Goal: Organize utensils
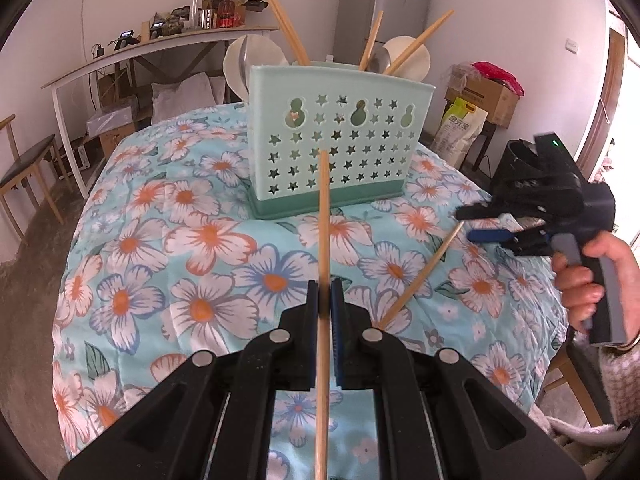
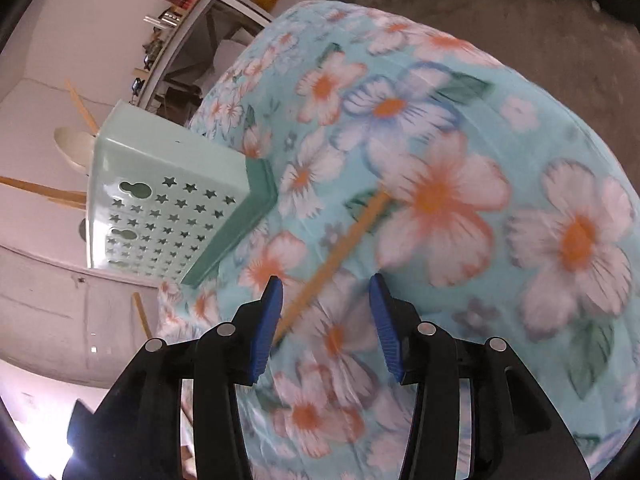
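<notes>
Left claw (image 1: 324,292): chopstick (image 1: 325,216) end cropped

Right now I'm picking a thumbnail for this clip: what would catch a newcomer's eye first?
The mint-green utensil holder, punched with stars, stands mid-table on the bright flowered cloth, chopsticks and spoons poking from its top. In front, the left gripper clamps a chopstick pointing at it. Another chopstick lies on the cloth before the right gripper's open jaws.

Utensil holder (image 1: 340,136): smooth, slightly glossy mint plastic, star-perforated. Chopstick (image 1: 323,280) in the left gripper (image 1: 325,292): pale matt wood; gripper arms matt black plastic with metal rivets. Tablecloth (image 1: 192,248): soft matt floral cloth.
</notes>
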{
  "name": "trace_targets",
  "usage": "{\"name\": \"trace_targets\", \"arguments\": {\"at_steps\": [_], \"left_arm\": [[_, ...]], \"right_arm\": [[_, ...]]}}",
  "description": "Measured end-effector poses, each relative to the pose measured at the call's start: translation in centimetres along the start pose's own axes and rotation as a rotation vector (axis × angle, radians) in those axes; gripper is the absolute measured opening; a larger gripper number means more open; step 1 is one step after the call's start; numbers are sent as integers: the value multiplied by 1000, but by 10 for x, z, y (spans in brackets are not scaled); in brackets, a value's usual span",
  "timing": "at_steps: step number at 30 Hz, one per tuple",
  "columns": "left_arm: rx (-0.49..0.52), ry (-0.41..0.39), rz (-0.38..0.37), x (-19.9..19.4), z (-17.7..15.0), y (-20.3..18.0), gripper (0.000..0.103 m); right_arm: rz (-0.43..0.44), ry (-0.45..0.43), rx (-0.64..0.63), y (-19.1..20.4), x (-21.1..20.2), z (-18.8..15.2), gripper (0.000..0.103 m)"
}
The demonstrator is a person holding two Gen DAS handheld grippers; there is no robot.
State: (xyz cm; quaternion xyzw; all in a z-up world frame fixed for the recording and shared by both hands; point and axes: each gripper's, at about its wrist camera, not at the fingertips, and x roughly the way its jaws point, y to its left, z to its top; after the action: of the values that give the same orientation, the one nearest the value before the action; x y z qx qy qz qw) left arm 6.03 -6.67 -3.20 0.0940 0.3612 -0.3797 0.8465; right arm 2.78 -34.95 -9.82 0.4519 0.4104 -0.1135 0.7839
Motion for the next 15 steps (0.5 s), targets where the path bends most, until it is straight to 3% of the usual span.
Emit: {"name": "trace_targets", "arguments": {"at_steps": [3,8,15], "left_arm": [[-3,-1,1,0,-1,1,5],[-22,12,-2,4,-5,6,5],[-94,110,-26,24,-9,19,5]], "right_arm": [[-57,-44,-49,13,10,1,43],[-169,-78,-205,28,20,-2,25],[-158,26,-393,28,16,-2,22]]}}
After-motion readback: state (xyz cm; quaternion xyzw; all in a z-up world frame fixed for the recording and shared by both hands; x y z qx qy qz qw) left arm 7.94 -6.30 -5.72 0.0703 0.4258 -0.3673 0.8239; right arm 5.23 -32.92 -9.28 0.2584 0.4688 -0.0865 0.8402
